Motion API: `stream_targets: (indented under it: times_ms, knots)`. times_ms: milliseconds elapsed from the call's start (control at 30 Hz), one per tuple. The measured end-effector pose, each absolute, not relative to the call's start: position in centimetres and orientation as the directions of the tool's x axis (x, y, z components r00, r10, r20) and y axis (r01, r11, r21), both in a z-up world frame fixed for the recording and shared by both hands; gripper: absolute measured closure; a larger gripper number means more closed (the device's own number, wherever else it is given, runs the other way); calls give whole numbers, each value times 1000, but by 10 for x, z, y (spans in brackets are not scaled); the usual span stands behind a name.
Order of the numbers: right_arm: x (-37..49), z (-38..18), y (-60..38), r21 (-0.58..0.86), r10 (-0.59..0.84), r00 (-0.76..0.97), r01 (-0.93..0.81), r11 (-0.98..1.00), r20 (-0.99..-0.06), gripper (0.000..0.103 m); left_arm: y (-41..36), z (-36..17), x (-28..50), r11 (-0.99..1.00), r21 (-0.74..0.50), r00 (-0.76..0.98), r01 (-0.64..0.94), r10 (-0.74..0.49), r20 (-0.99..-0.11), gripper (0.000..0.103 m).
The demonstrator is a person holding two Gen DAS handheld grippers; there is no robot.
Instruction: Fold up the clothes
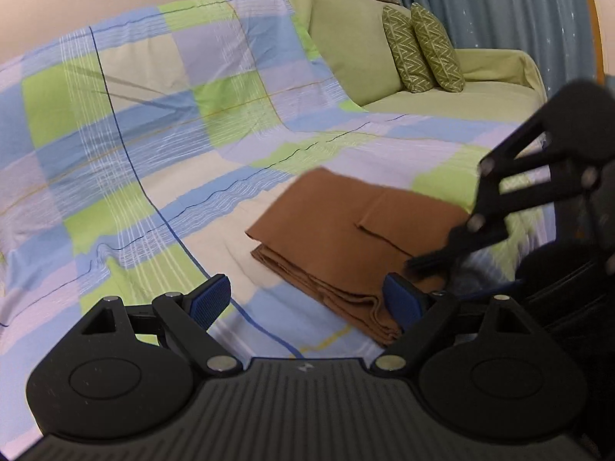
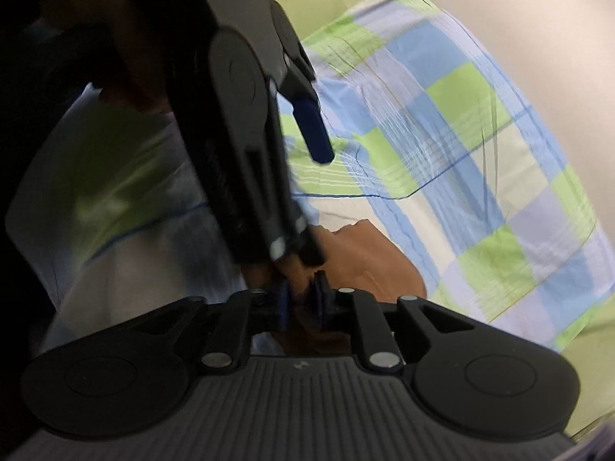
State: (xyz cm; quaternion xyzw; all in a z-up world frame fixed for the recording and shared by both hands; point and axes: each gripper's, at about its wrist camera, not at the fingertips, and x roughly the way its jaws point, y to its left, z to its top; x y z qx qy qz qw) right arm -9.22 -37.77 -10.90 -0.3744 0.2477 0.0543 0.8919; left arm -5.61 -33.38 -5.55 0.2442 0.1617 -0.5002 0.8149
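Left gripper: I saw my left gripper [image 1: 307, 303] with its jaws spread wide and nothing between the blue ribbed pads [image 1: 209, 299].
Right gripper: in its own view my right gripper [image 2: 301, 301] had its blue pads drawn close together with brown cloth in the narrow gap; blur kept me from telling whether they pressed on it.
Task's thing: the folded brown rectangular cloth garment [image 1: 357, 230] lay flat on the blue, green and lilac checked cotton sheet [image 1: 153, 153], just beyond my left gripper and toward its right pad, layered edges facing me.
Left view only: I could see the whole garment, a folded flap on top, and the right gripper [image 1: 434, 259] coming in from the right, its tip down at the garment's right edge.
Right view only: only a small patch of the garment [image 2: 369, 257] showed, and the left gripper [image 2: 269, 123] filled the near left, one blue pad [image 2: 313, 134] pointing down over the sheet [image 2: 480, 153].
Far side, left view only: a pale green fabric sofa [image 1: 442, 96] carried two green zigzag-patterned cushions [image 1: 423, 50], with a blue-grey pleated curtain [image 1: 499, 0] behind.
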Motion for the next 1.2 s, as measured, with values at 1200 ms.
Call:
stream_targets:
  times_ms: [1200]
  knots:
    - [-74,-77,-482,-38,16,855,-41,998,-519,85,-347,-58,-63,430,254,490,867,-637,-595,15]
